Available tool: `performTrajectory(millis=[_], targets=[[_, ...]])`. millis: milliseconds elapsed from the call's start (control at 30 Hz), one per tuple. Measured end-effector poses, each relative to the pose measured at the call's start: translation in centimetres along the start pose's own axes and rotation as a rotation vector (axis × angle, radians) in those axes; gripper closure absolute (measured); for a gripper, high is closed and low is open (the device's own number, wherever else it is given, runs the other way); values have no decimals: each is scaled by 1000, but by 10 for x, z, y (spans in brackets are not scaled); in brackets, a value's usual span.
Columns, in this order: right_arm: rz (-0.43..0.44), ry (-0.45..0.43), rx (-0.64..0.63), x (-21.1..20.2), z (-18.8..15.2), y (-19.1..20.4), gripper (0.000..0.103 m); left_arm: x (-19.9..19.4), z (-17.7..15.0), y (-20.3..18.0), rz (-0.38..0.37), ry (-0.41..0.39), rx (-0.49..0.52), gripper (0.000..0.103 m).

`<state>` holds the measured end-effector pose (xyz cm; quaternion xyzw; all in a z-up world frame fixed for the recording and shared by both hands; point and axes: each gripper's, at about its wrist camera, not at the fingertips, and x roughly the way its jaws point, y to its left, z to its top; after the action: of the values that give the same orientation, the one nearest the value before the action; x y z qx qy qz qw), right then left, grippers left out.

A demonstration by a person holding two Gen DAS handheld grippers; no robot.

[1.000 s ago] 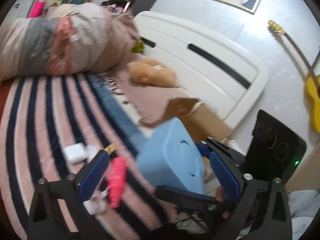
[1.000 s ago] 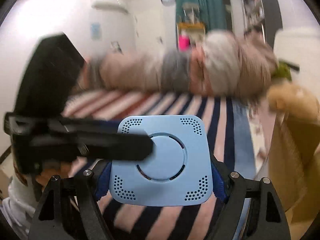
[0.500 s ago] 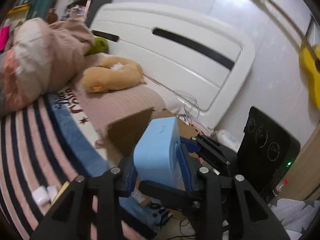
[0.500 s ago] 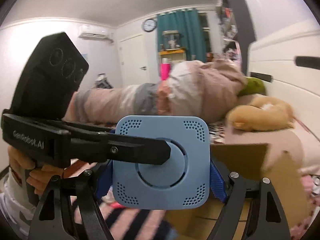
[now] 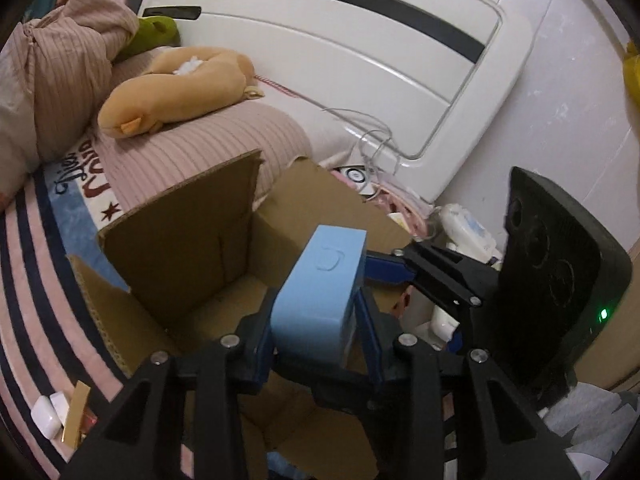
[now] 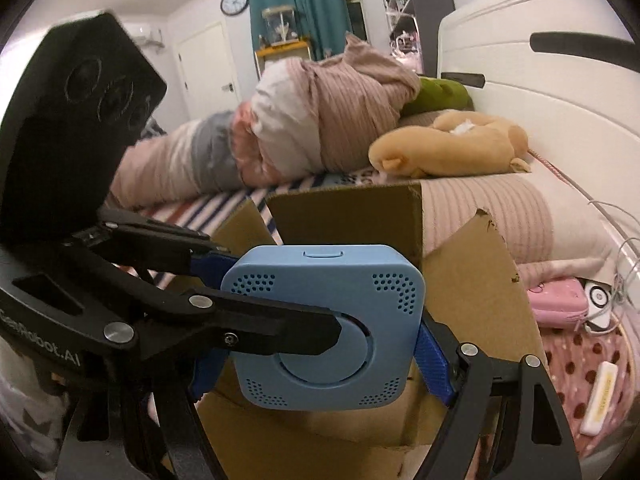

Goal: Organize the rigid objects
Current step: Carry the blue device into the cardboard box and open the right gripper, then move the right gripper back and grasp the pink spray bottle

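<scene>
Left wrist view: the left gripper (image 5: pixel 316 344) has its blue pads on the thin sides of the light blue square device (image 5: pixel 320 296), and its jaws are opening a touch right now with the device still between them, so it still looks pinched. The right gripper (image 6: pixel 320 344) comes in from the other side and is clamped across the device's wide edges, pads flush on both sides. So both tongs have the same box, crosswise to each other. Both point downward at a slant.

The device hangs in the air just above the open cardboard box (image 5: pixel 180 240), flaps up, sitting on the striped bedspread (image 5: pixel 28 300). Behind that there's a tan plush toy (image 5: pixel 172 88), a bundled-up quilt (image 5: pixel 60 80) and the white headboard (image 5: pixel 340 52). White earbud case (image 5: pixel 48 420) is down by the box's corner.
</scene>
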<state>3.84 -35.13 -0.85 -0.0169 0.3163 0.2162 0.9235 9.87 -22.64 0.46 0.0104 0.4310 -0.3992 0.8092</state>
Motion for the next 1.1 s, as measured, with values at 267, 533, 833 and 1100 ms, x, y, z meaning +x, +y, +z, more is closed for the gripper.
performTrajectory(millis=[267,533,833,1100], targets=[[-71,-12,-44,-2,1,15,21,-45,-10,11,62,-109,-9,29],[32,-86,-102,-16,17,59,20,-134,-66,65,254,-262,-144,22],[305,8,-205,30,24,173,21,-202,-160,152,458,-370,-338,22],[278,299,-159,131,-23,209,21,-187,-223,211,418,-354,-422,22]])
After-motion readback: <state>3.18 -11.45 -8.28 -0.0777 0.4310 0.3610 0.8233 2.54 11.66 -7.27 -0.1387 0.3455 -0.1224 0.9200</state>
